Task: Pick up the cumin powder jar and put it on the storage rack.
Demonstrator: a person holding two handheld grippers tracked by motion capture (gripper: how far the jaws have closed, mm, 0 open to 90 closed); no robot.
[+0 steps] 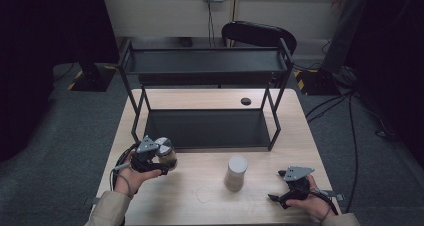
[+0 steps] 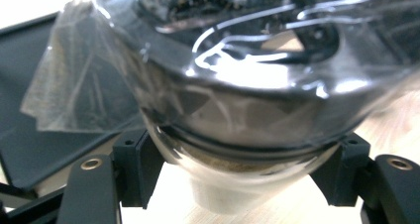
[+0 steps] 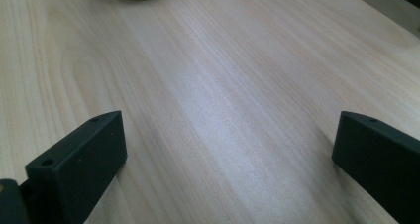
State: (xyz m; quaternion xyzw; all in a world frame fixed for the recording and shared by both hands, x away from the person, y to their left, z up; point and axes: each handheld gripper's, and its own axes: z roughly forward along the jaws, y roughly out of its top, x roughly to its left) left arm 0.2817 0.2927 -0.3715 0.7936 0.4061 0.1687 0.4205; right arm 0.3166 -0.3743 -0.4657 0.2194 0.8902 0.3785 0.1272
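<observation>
A small glass jar (image 1: 166,155) with a pale lid and brownish contents is held off the wooden table (image 1: 175,198) at the left by my left gripper (image 1: 156,161). In the left gripper view the jar (image 2: 237,110), wrapped in crinkled clear film, sits between the two black jaws, and my left gripper (image 2: 237,172) is shut on its body. A second, taller jar (image 1: 236,172) with a white lid stands on the table in the middle. My right gripper (image 1: 278,198) rests low at the right front, open; in its own view my right gripper (image 3: 228,130) spans bare wood.
A black two-tier metal rack (image 1: 206,128) stands on the far half of the table, its upper shelf (image 1: 205,61) bare. A small black disc (image 1: 245,101) lies by its right leg. A black chair (image 1: 257,33) and floor cables (image 1: 350,116) lie beyond.
</observation>
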